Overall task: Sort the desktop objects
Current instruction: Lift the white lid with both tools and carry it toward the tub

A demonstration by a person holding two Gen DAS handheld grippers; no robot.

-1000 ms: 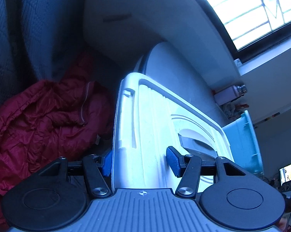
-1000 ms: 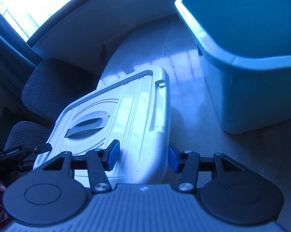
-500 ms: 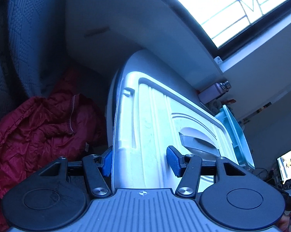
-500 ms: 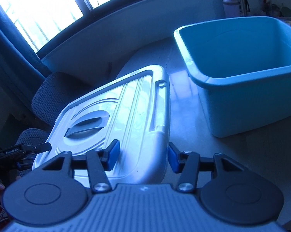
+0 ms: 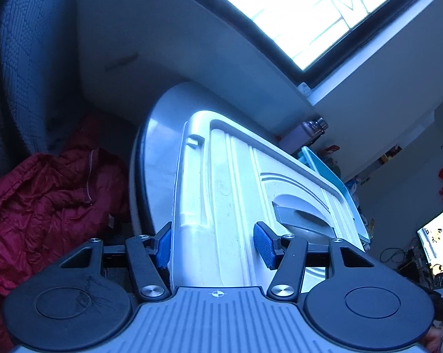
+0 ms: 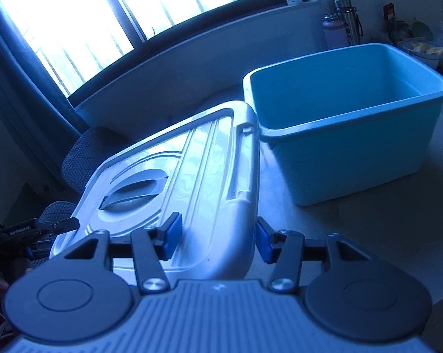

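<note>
A white plastic lid [image 6: 192, 182] with a grey recessed handle [image 6: 133, 195] is held tilted above the round table, between both grippers. My right gripper [image 6: 217, 239] is shut on its near corner, one blue pad on top and one under the edge. My left gripper [image 5: 214, 244] is shut on the opposite edge of the lid [image 5: 221, 200] and also shows at the left of the right wrist view [image 6: 44, 229]. The open, empty teal bin [image 6: 348, 123] stands on the table just right of the lid.
A red jacket [image 5: 44, 200] lies on a grey chair [image 5: 21, 67] left of the table [image 5: 150, 153]. Bottles [image 6: 343, 20] and clutter stand by the wall behind the bin. A lit screen [image 5: 434, 239] is at far right. A window runs along the back.
Both grippers have lifted the lid higher and tilted it up, still gripped. The bin's open top and the back wall have come into the right wrist view.
</note>
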